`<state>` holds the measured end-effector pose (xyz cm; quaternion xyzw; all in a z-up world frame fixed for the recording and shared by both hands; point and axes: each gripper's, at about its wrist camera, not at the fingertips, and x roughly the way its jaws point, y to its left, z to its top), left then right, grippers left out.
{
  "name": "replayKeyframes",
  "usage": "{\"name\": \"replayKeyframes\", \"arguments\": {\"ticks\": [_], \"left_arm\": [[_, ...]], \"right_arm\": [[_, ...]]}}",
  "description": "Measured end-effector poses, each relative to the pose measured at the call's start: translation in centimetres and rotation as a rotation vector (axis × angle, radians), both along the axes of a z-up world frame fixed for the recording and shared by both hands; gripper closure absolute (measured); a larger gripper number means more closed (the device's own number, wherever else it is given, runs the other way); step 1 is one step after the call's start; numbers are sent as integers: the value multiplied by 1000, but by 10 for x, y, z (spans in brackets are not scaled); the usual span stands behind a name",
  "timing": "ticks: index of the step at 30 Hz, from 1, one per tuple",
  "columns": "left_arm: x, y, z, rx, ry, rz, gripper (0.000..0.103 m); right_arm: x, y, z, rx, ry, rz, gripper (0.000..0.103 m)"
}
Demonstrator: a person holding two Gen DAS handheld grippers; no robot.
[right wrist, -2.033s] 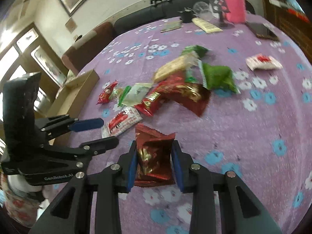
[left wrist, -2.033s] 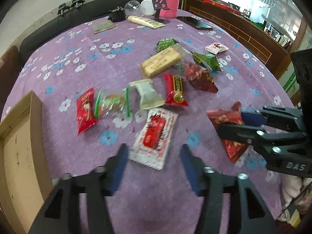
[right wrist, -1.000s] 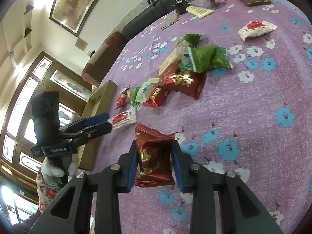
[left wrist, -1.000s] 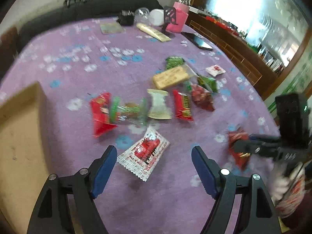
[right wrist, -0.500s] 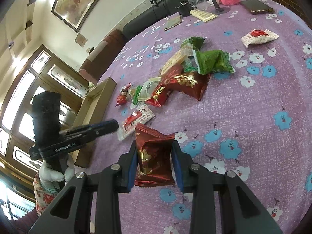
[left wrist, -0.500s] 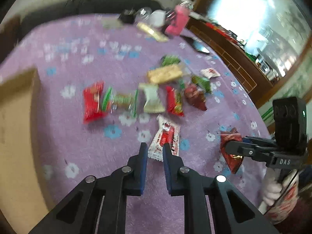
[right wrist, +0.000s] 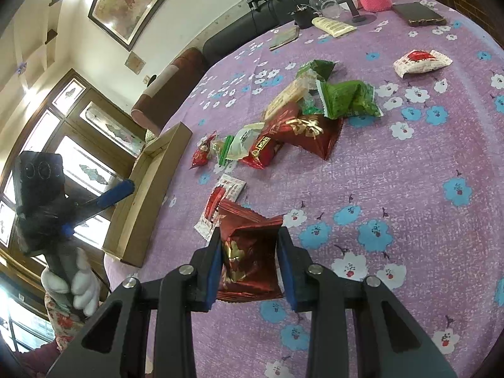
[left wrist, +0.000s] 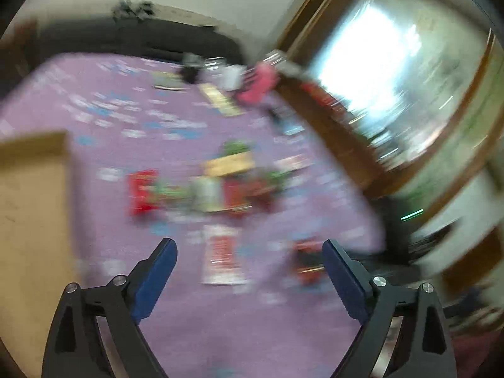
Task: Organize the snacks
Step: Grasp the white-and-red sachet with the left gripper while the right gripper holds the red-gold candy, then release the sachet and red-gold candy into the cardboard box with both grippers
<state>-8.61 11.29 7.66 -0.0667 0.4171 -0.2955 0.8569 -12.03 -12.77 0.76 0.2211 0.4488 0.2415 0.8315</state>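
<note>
Purple flowered cloth covers the desk [right wrist: 409, 189], with a dark sofa behind it. The right tool [right wrist: 250, 263] pinches a dark red snack packet [right wrist: 249, 252] between its blue pads, the packet standing upright at 6 o'clock in the right wrist view. Just past it, at 11 o'clock, a white and red sachet [right wrist: 220, 203] lies flat on the cloth. Farther toward 12 o'clock sits a cluster of snacks [right wrist: 283, 126]: red, green, cream and clear wrappers, some overlapping. A lone white packet [right wrist: 422, 62] lies at 2 o'clock. A cardboard box [right wrist: 151, 189] sits at the desk's edge at 9 o'clock. The left tool [left wrist: 249, 253], held by a white-gloved hand [right wrist: 75, 286], is opening, its jaws wide with nothing between them; its own view is heavily blurred.
</note>
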Motion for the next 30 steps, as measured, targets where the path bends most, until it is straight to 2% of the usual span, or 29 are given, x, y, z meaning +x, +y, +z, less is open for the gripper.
{"name": "replayKeyframes", "arguments": {"ticks": [1, 2, 6, 8, 9, 10, 11, 12, 13, 14, 15, 18, 21, 23, 26, 30], "left_arm": [[2, -8, -6, 82, -10, 20, 8], [5, -15, -13, 119, 0, 24, 9], [18, -46, -38, 192, 16, 7, 9], [23, -66, -51, 258, 16, -4, 15], [24, -75, -57, 297, 16, -10, 22], [26, -84, -65, 349, 16, -16, 35], [27, -90, -72, 392, 15, -21, 42], [25, -93, -72, 419, -23, -15, 46], [24, -96, -71, 425, -29, -20, 59], [24, -92, -71, 409, -17, -23, 69], [24, -90, -69, 402, -12, -18, 72], [23, -79, -64, 384, -33, 17, 72], [18, -58, -53, 314, -27, 49, 72], [12, -36, -42, 220, -24, 71, 72], [5, -7, -28, 165, -39, 158, 72], [-15, 47, -15, 136, -75, 301, 72]], "right_arm": [[0, 1, -1, 2, 0, 0, 71], [0, 1, -1, 3, -1, 0, 71], [-6, 1, 4, -11, -17, -8, 71], [-9, 0, 7, -19, -22, -12, 71], [-10, 0, 9, -26, -26, -14, 71], [-11, -1, 12, -38, -35, -18, 71], [-12, -2, 14, -46, -41, -20, 71], [-13, -2, 16, -53, -46, -22, 71], [-15, -2, 19, -66, -56, -23, 71], [-16, -1, 22, -74, -61, -23, 71], [-17, 0, 24, -84, -67, -22, 71], [-19, 6, 31, -112, -90, -18, 71], [-19, 16, 36, -124, -103, -3, 71], [-18, 25, 40, -128, -110, 15, 71], [-15, 41, 47, -136, -121, 47, 71], [-9, 75, 57, -142, -134, 110, 71]]}}
